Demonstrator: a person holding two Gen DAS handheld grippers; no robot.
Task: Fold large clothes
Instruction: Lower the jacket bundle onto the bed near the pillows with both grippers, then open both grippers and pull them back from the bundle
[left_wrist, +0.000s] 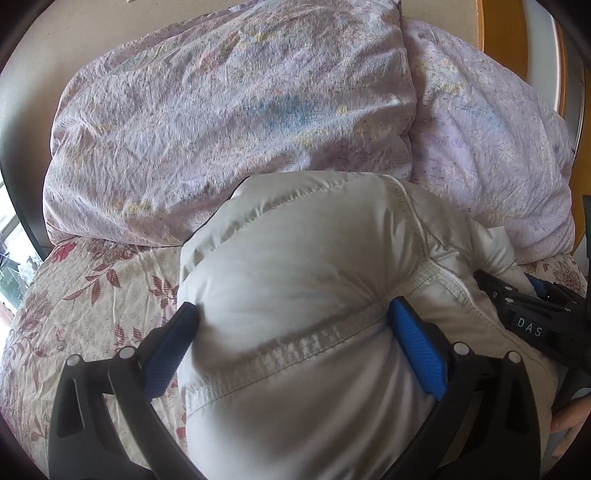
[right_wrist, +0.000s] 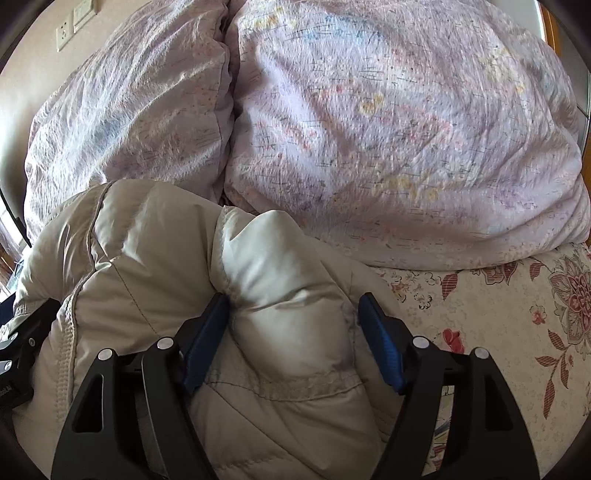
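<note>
A puffy beige down jacket (left_wrist: 295, 295) lies on the floral bed; left gripper (left_wrist: 291, 332) and right gripper (right_wrist: 293, 321) each straddle padded bulk, fingers wide; light, compressible, slippery; stitched seams look likeliest to hold.

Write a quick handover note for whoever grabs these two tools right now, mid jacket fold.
Left tool: fingers wide apart, straddling a thick bulge of the beige puffer jacket; both pads touch the fabric.
Right tool: also spread, around another puffy fold of the same jacket.
The jacket is bunched into a bundle on the floral bedsheet, just in front of two lilac pillows.
Done: the jacket looks gathered into a compact lump.
Left: whether the fold is finished cannot be told; probably press it flat, square it, then release.
</note>
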